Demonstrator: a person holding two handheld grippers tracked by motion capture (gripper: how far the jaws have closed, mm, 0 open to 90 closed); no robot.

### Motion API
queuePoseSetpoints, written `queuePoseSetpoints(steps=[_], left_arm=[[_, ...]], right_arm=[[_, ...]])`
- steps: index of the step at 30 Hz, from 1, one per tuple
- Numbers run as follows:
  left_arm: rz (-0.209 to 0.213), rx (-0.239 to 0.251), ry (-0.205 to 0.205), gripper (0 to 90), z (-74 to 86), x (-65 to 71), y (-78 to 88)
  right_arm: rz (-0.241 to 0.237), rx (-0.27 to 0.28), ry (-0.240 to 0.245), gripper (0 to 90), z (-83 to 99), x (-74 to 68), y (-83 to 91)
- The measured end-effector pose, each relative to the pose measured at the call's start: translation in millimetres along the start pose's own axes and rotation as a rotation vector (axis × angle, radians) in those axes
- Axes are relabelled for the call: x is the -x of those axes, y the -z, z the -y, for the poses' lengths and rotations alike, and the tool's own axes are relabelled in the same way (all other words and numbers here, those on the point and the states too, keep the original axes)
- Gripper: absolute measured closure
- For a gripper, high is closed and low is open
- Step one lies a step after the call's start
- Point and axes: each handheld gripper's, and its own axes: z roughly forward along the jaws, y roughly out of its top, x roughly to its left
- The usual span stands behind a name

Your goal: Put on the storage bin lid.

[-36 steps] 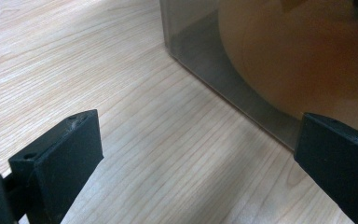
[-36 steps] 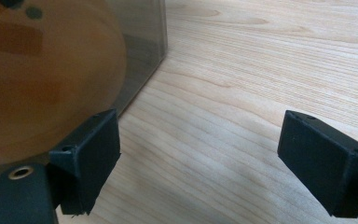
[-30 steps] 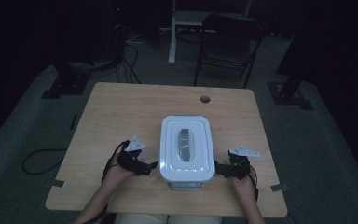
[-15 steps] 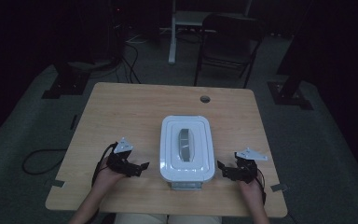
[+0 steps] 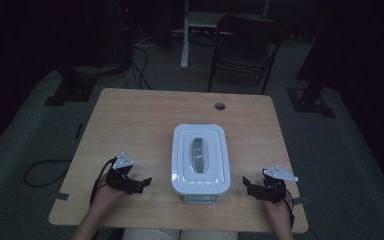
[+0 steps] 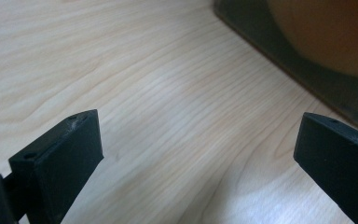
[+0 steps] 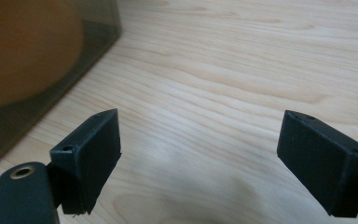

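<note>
Wood grain runs across the pale table point(image 5: 145, 120), a rounded rectangle with a small round hole point(image 5: 220, 106) toward its 12 o'clock edge. Seen from the high view, a white plastic container point(image 5: 199, 159) sits near the middle, its lid a rounded rectangle with a raised rim and a grey oblong handle point(image 5: 198, 155) set into the top. My left tool point(image 5: 141, 183) rests at the container's 9 o'clock, near but apart from it, jaws pointing toward its side and spread. My right tool point(image 5: 250, 189) lies at the container's 4 o'clock, also apart, jaws open toward the container. Each carries a grey three-cornered plate on top.

From the left gripper view, my left tool point(image 6: 196, 158) holds its two matte black, blocky jaws wide, nothing between them but smooth light wood with fine wavy grain. The container point(image 6: 307, 51) stands at 1 o'clock, its wall smoky and see-through, with a blurred orange rounded shape inside.

From the right gripper view, my right tool point(image 7: 200, 158) is likewise wide and empty over bare wood. The container's translucent dark wall point(image 7: 37, 70) fills 10 o'clock, the same orange rounded mass glowing dimly behind it.
</note>
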Motion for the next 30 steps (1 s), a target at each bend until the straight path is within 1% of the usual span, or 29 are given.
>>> queuePoseSetpoints(steps=[1, 3, 6, 9, 12, 14, 17, 19, 21, 22, 26, 28, 30], left_arm=[[-0.003, 0.000, 0.005, 1.7, 1.8, -1.0, 1.2], [-0.010, 0.000, 0.009, 1.7, 5.4, -2.8, 3.1], [-0.027, 0.004, 0.025, 1.7, 9.6, -5.0, 7.1], [-0.036, 0.005, 0.054, 1.7, 13.0, -5.8, 10.8], [-0.056, 0.001, 0.057, 1.7, 16.3, -7.1, 11.9], [-0.077, 0.003, 0.062, 1.7, 18.3, -8.9, 13.7], [-0.107, 0.014, 0.080, 1.7, 22.0, -12.9, 17.9], [-0.122, 0.015, 0.088, 1.8, 25.2, -16.3, 20.9], [-0.148, 0.012, 0.095, 1.7, 28.4, -19.4, 23.9], [-0.152, 0.006, 0.100, 1.7, 29.7, -21.4, 25.5], [-0.187, 0.002, 0.141, 1.7, 32.8, -28.1, 33.7], [-0.228, -0.008, 0.150, 1.7, 34.2, -31.5, 37.4], [-0.265, -0.023, 0.157, 1.7, 37.3, -35.9, 41.2]], right_arm=[[0.020, 0.003, -0.012, 12.6, 3.8, 2.7, 2.5], [0.043, 0.007, -0.031, 12.3, 6.8, 4.9, 3.9], [0.058, 0.010, -0.034, 12.3, 9.7, 8.5, 7.8], [0.076, 0.014, -0.044, 12.3, 14.0, 11.0, 13.2], [0.123, -0.003, -0.055, 12.3, 19.8, 14.5, 15.8], [0.138, -0.010, -0.073, 12.3, 23.1, 18.0, 17.0], [0.180, -0.011, -0.082, 12.3, 24.3, 21.9, 18.9], [0.182, -0.012, -0.094, 12.3, 24.4, 24.5, 19.1], [0.201, -0.017, -0.097, 12.4, 24.0, 24.7, 18.5], [0.208, -0.023, -0.098, 12.3, 23.7, 24.7, 17.7], [0.213, -0.025, -0.120, 12.3, 22.6, 28.2, 16.5], [0.216, -0.043, -0.128, 12.3, 21.3, 30.7, 14.0], [0.238, -0.069, -0.130, 12.4, 19.8, 31.8, 10.8]])
